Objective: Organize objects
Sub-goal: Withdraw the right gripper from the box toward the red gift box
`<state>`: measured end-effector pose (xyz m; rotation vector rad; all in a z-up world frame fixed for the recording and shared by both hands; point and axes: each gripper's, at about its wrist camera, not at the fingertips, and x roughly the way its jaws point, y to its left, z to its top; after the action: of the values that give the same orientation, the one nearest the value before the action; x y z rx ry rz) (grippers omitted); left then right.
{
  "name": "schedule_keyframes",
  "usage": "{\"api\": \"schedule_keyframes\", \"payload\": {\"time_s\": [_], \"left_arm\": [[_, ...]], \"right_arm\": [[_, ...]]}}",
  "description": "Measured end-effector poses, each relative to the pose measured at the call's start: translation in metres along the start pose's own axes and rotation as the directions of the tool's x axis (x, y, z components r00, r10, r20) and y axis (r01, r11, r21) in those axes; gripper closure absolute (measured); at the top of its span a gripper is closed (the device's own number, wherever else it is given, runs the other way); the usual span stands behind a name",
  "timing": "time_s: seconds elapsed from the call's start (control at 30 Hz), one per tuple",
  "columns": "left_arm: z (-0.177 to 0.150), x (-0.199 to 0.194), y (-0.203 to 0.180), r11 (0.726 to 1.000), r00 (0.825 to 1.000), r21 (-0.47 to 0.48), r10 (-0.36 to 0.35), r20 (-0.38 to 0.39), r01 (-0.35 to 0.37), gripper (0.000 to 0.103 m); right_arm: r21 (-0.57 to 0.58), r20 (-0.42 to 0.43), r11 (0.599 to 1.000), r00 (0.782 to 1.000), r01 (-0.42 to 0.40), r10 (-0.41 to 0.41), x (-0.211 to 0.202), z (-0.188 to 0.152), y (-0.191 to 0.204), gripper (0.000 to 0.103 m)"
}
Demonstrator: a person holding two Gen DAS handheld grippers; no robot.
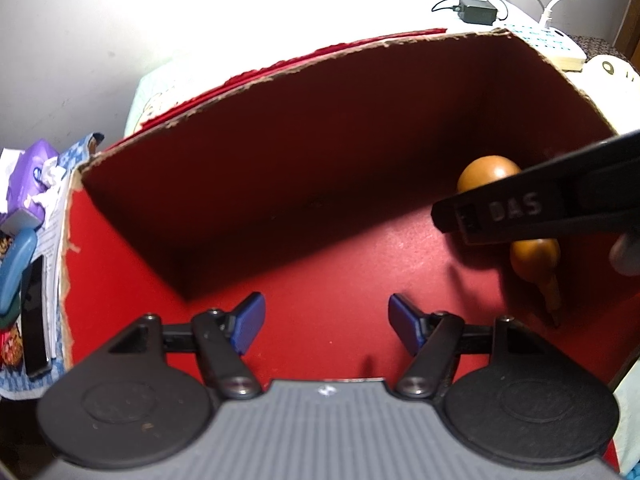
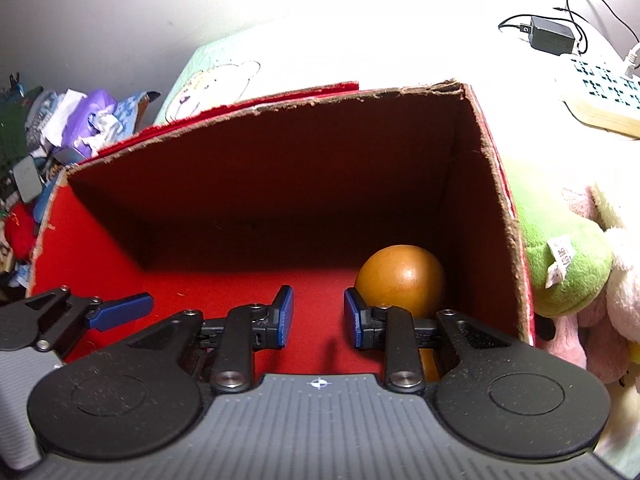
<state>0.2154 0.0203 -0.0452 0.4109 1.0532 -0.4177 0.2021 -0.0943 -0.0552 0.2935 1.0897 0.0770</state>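
A red cardboard box (image 1: 280, 152) (image 2: 280, 184) stands open with a red floor. A brown wooden gourd (image 1: 486, 174) (image 2: 400, 276) lies on the floor by the box's right wall, stem pointing toward me. My left gripper (image 1: 326, 324) is open and empty over the box floor. My right gripper (image 2: 318, 316) is open and empty just left of the gourd. Its right finger (image 2: 354, 316) partly hides the gourd. The right gripper's black arm (image 1: 540, 208) crosses over the gourd in the left wrist view. A left blue fingertip (image 2: 120, 312) shows in the right wrist view.
Clutter with a purple bag (image 1: 24, 172) and a black phone (image 1: 34, 316) lies left of the box. A green plush toy (image 2: 560, 256) and pale plush toys sit right of it. A black charger (image 2: 550, 34) and a patterned book (image 2: 600, 92) lie behind.
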Motion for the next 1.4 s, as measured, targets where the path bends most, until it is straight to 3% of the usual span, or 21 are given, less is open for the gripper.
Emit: {"api": "schedule_keyframes", "payload": {"time_s": [0.13, 0.33, 0.53, 0.67, 0.77, 1.4], "left_arm": [[0.002, -0.01, -0.001, 0.999, 0.999, -0.012, 0.032, 0.019, -0.032, 0.032], [0.0, -0.032, -0.007, 0.996, 0.995, -0.023, 0.085, 0.052, -0.084, 0.03], [-0.002, -0.047, -0.019, 0.992, 0.99, -0.035, 0.122, 0.067, -0.12, 0.03], [-0.008, -0.055, -0.025, 0.988, 0.987, -0.057, 0.144, 0.068, -0.14, 0.028], [-0.018, -0.069, -0.029, 0.984, 0.984, -0.078, 0.165, 0.073, -0.159, 0.028], [-0.047, -0.128, -0.069, 0.951, 0.955, -0.18, 0.273, 0.113, -0.251, 0.027]], "right_arm": [[0.03, 0.047, 0.998, 0.997, -0.058, 0.056, -0.018, -0.004, -0.007, 0.074], [-0.02, 0.167, 0.998, 0.983, -0.068, 0.07, -0.048, -0.02, -0.013, 0.072], [-0.051, 0.217, 0.996, 0.973, -0.074, 0.083, -0.064, -0.028, -0.022, 0.071], [-0.067, 0.221, 0.994, 0.97, -0.09, 0.103, -0.075, -0.035, -0.028, 0.07], [-0.088, 0.242, 0.991, 0.962, -0.104, 0.122, -0.086, -0.044, -0.029, 0.061], [-0.18, 0.208, 0.957, 0.942, -0.228, 0.264, -0.126, -0.084, -0.054, 0.061]]}}
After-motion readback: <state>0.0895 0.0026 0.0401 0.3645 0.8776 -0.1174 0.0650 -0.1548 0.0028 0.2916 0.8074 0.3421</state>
